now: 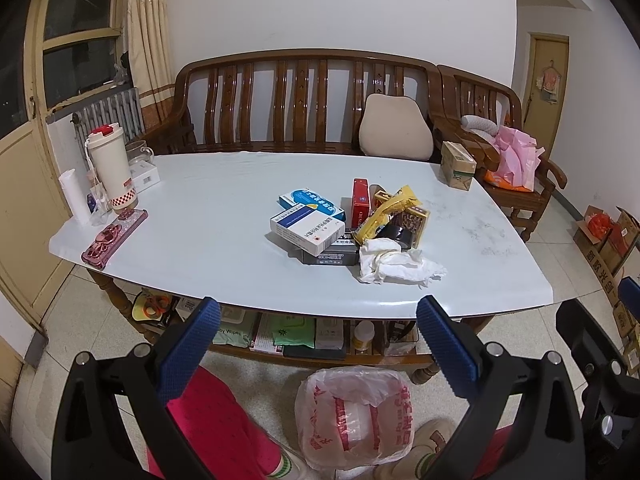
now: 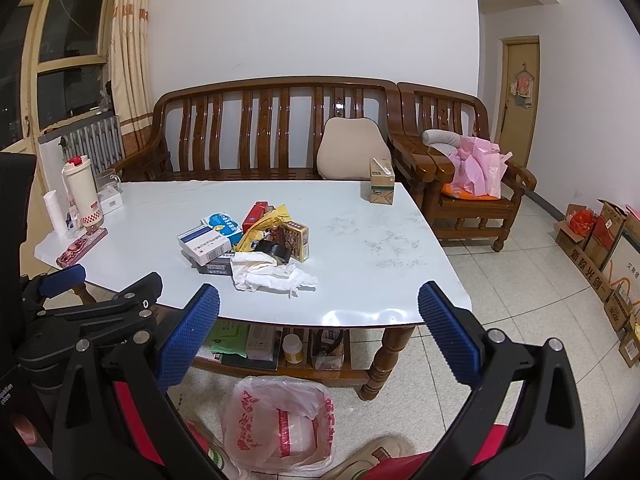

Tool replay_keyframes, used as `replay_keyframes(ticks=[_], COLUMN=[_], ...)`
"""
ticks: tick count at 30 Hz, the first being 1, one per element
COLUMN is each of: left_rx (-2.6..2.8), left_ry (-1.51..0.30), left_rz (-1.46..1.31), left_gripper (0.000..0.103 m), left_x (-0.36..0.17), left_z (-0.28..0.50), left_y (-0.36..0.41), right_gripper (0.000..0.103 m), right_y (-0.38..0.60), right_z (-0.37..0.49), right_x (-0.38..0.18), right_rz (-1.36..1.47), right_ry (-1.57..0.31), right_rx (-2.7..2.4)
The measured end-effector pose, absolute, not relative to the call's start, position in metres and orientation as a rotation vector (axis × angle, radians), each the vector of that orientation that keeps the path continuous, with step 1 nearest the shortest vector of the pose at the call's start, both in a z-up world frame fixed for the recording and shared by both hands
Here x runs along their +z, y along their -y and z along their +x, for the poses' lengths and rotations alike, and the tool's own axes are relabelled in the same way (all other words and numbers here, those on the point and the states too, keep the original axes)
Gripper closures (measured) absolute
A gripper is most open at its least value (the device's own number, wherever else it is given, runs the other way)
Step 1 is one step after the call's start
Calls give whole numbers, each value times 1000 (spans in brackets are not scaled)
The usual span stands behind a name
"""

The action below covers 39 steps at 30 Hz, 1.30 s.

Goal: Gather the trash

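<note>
We could read little with any certainty: a pale green pack [image 1: 236,330] on the shelf under the table [image 1: 208,216] carried the words "by Wipes"; the cardboard cartons [image 2: 588,246] on the floor to the right bore large Chinese characters; the clear plastic bag [image 1: 352,416] at our feet was printed in red Chinese script, too distorted to make out; the blue-and-white medicine boxes [image 1: 306,228] had Chinese lettering too small to tell. The trash lay heaped near the middle of the table: those boxes, a red carton [image 1: 360,204], a yellow wrapper [image 1: 386,214], a patterned box [image 1: 416,220], a roll of black tape [image 1: 400,236] and a crumpled white tissue [image 1: 394,266] nearest us. Our left gripper [image 1: 318,344] hung with its blue pads spread wide, holding nothing, short of the table's near edge and well apart from the heap; our right gripper [image 2: 320,334] was likewise agape and empty, the tissue ahead between its fingers, untouched. The bag sat on the floor below both, between the person's shoes [image 1: 428,446].
</note>
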<state>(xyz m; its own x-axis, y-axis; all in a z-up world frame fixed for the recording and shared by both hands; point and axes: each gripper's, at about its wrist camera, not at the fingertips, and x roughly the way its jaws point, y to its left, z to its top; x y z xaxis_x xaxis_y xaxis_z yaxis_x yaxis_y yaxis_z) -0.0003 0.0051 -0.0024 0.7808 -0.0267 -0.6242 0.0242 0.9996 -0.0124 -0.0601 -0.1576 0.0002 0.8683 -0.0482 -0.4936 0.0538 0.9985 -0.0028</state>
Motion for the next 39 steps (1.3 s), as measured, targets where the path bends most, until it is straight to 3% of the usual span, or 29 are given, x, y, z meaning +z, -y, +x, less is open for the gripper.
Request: replay_keyframes(ticks=[39], left_rx=[-26], left_ry=[-679], left_rz=[-10], left_gripper=[7], left_x=[-1], left_z=[-1], left_y=[-9], right_gripper=[5], right_y=[153], right_z=[-59], right_x=[-3], right_rz=[15], right_ry=[-526], right_rx=[-38])
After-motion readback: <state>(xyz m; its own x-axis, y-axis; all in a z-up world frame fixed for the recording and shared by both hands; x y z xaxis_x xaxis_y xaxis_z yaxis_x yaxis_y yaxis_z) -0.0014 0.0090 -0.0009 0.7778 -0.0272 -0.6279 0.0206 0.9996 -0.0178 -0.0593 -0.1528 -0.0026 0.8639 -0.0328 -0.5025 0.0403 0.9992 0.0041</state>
